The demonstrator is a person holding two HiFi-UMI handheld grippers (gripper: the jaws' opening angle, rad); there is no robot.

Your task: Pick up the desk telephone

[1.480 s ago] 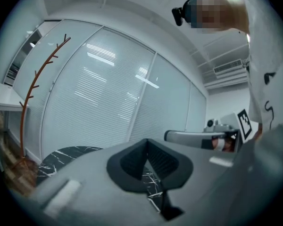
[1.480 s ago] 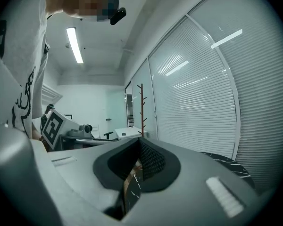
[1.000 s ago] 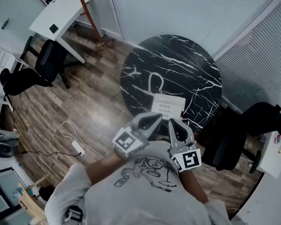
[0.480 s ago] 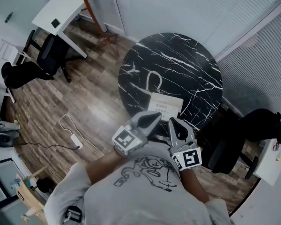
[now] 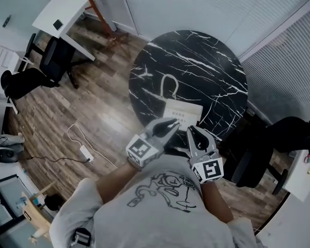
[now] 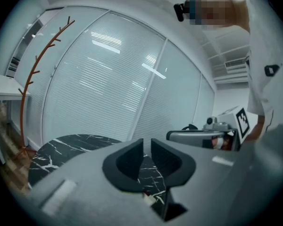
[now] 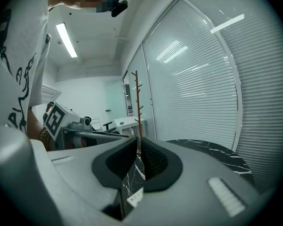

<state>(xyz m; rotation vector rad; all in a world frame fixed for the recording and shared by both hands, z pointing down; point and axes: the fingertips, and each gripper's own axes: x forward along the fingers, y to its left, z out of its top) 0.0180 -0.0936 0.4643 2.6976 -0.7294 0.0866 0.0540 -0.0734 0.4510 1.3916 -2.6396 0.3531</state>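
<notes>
The white desk telephone [image 5: 183, 113] lies at the near edge of a round black marble table [image 5: 196, 50], its cord [image 5: 169, 87] looping away across the top. Both grippers hover side by side over the near rim, just short of the phone and not touching it. My left gripper [image 5: 173, 123] [image 6: 147, 142] has its jaws opening, a narrow gap showing with nothing between them. My right gripper [image 5: 192, 130] [image 7: 138, 142] is shut and empty. Below the jaws, a corner of the phone [image 6: 146, 197] [image 7: 136, 197] shows in each gripper view.
A black office chair [image 5: 279, 138] stands close at the table's right. Glass walls with blinds [image 5: 206, 4] run behind the table. A white desk [image 5: 62, 9], another dark chair [image 5: 46, 68] and a wooden coat rack [image 5: 95, 4] are at far left. A power strip [image 5: 85, 159] lies on the wood floor.
Both grippers have sunk and moved forward to the table's near edge, closer to the telephone. The phone has not moved.
</notes>
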